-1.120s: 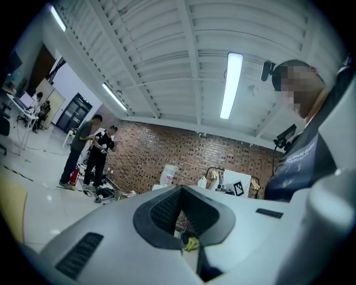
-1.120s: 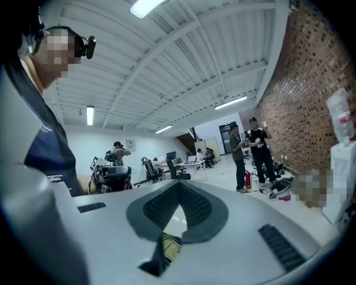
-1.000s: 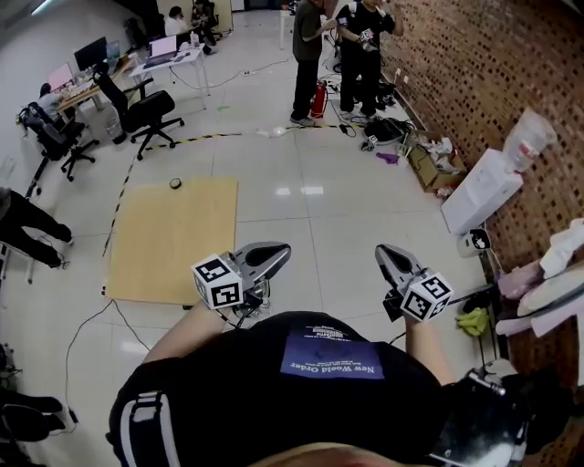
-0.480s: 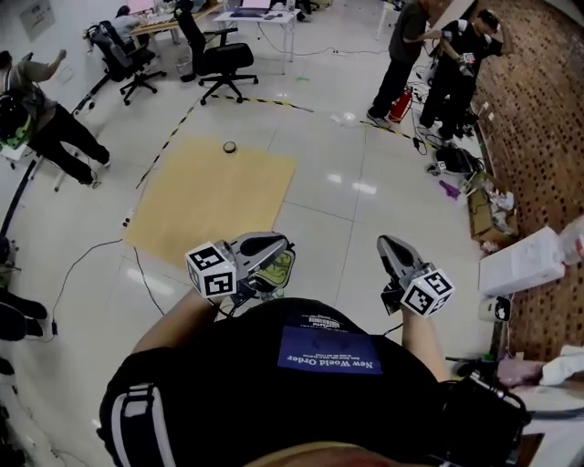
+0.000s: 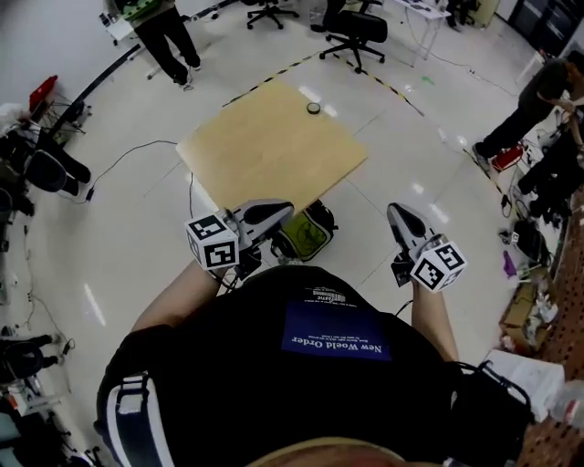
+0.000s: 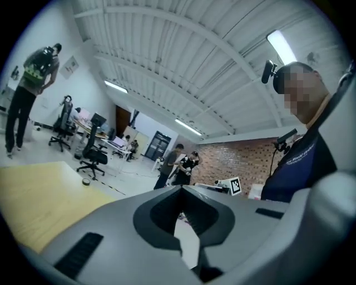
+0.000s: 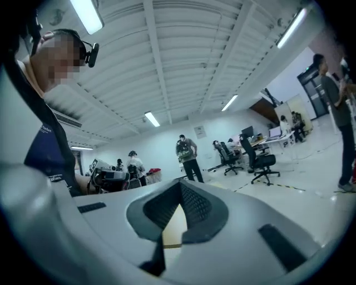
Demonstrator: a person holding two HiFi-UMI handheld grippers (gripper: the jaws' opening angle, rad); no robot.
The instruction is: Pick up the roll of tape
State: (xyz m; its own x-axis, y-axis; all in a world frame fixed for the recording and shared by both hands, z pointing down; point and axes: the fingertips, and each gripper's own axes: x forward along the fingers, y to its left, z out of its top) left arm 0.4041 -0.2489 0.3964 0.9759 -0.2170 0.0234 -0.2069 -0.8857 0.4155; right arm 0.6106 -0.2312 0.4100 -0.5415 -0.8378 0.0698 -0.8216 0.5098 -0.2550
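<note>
The roll of tape (image 5: 313,108) is a small dark ring lying near the far edge of a light wooden board (image 5: 274,146) on the floor. In the left gripper view the tape (image 6: 85,181) shows far off on the board (image 6: 39,195). My left gripper (image 5: 285,209) is held level at waist height, shut and empty, short of the board's near edge. My right gripper (image 5: 394,212) is also shut with nothing in it, pointing past the board's right corner. Both are far from the tape. The jaw tips meet in the left gripper view (image 6: 181,189) and the right gripper view (image 7: 181,185).
A green bag (image 5: 306,233) lies on the floor just below my left gripper. Office chairs (image 5: 358,27) stand beyond the board. One person (image 5: 164,27) stands at the far left, another (image 5: 538,100) at the right. A cable (image 5: 137,150) runs across the tiles on the left.
The whole view has swung round: the board and tape moved from the left of the picture to the upper middle, ahead of the grippers. Both grippers stayed shut in front of the body.
</note>
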